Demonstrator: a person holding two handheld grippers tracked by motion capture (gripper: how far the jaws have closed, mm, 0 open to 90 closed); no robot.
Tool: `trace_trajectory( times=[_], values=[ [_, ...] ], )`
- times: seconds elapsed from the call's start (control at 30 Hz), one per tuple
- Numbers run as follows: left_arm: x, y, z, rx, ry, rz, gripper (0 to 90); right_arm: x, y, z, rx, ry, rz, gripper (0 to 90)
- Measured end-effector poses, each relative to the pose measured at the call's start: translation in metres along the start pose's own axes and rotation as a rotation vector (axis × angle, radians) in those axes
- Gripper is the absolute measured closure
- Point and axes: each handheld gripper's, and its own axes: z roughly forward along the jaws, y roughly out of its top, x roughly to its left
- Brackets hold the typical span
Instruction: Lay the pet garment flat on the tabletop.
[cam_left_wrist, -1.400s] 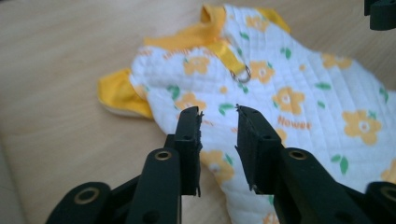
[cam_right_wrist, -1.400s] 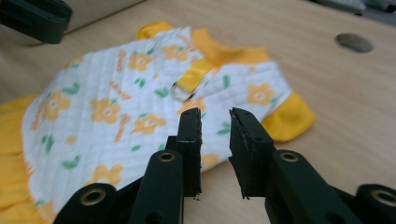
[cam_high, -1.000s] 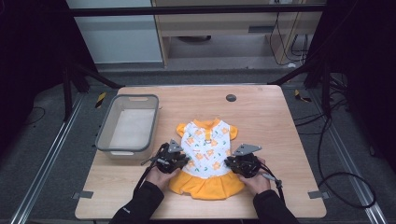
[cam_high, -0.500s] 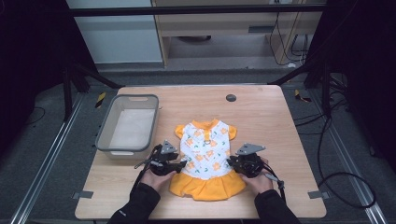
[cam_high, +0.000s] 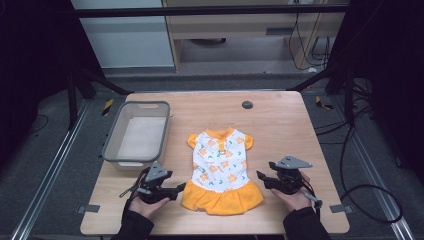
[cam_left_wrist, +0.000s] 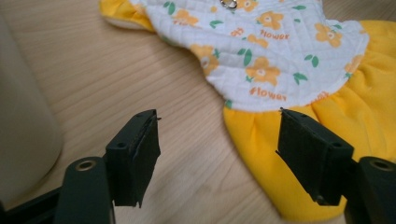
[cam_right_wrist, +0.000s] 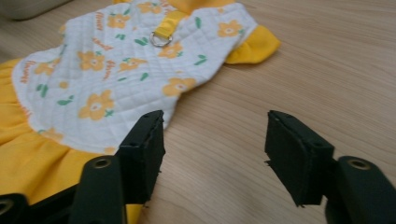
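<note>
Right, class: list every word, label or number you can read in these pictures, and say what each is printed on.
"flower": printed in orange, repeated beside the blossoms on the white quilted top of the small dress.
Other orange words near the dress hem are partly cut off or blurred, so unreadable.
The grey bin, table and both grippers carry no readable text.

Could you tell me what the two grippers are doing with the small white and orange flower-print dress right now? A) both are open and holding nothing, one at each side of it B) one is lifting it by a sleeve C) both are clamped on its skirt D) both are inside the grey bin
A: the left gripper and right gripper sit at either side of the white and orange flower-print dress, and each gripper view shows its jaws spread wide with nothing between them.
</note>
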Motion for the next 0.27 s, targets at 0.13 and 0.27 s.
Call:
trace_trajectory(
  times=[0.13, 0.27],
  values=[
    [0.005, -0.012, -0.012, -0.008, 0.008, -0.013, 25.1, -0.009, -0.009, -0.009, -0.020, -0.045, 0.041, 26.3],
    [0.013, -0.022, -0.022, -0.027, 0.016, -0.047, 22.6, -0.017, -0.019, -0.016, -0.015, -0.080, 0.063, 23.2]
  ],
)
